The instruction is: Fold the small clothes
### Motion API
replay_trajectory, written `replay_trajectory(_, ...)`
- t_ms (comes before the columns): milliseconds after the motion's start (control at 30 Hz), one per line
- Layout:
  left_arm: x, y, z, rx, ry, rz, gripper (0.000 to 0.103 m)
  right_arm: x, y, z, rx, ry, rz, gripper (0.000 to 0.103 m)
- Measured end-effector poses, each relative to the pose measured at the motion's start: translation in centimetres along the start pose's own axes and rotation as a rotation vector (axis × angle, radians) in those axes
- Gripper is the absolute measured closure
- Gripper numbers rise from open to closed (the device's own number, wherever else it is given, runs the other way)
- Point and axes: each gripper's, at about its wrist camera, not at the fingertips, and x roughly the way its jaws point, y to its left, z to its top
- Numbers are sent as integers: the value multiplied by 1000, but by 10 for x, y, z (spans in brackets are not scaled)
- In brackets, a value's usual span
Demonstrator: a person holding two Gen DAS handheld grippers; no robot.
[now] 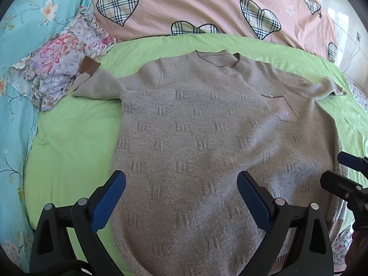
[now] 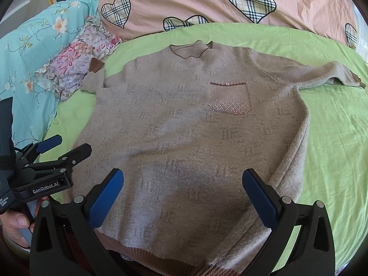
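Observation:
A beige knit sweater (image 1: 195, 133) with a chest pocket (image 2: 231, 100) lies flat, front up, on a green sheet (image 1: 69, 138); it also shows in the right wrist view (image 2: 184, 126). Its sleeves spread out to both sides. My left gripper (image 1: 181, 192) is open and empty above the sweater's lower left part. My right gripper (image 2: 182, 189) is open and empty above the hem (image 2: 161, 256). Each gripper appears in the other's view: the right one (image 1: 345, 174) at the right edge, the left one (image 2: 66, 148) at the left edge.
A folded floral garment (image 1: 62, 57) lies at the sheet's far left, touching the left sleeve cuff (image 1: 89, 66). A pink quilt with plaid hearts (image 1: 207, 7) lies behind the sweater. A turquoise floral blanket (image 1: 20, 46) runs along the left.

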Motion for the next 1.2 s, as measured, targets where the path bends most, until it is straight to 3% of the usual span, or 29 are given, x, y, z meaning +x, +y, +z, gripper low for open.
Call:
replay_trajectory(300, 6, -3, 3, 18, 4, -34, 5, 3, -13, 5, 25, 1, 2, 0)
replay_trajectory(467, 18, 4, 9, -24, 51, -83, 5, 4, -28, 9, 59, -2, 1, 0)
replay_trajectory(700, 29, 7, 19, -7, 38, -24, 5, 1, -67, 17, 150, -10, -18, 0)
replay_trajectory(967, 36, 15, 40, -55, -44, 7, 5, -7, -125, 32, 248, -52, -69, 0)
replay_trajectory(1100, 49, 12, 50, -4, 9, 36, 5, -9, -154, 43, 290, -77, -103, 0)
replay_trajectory(1200, 58, 17, 56, -26, 36, 27, 5, -10, -180, 51, 324, -93, -131, 0)
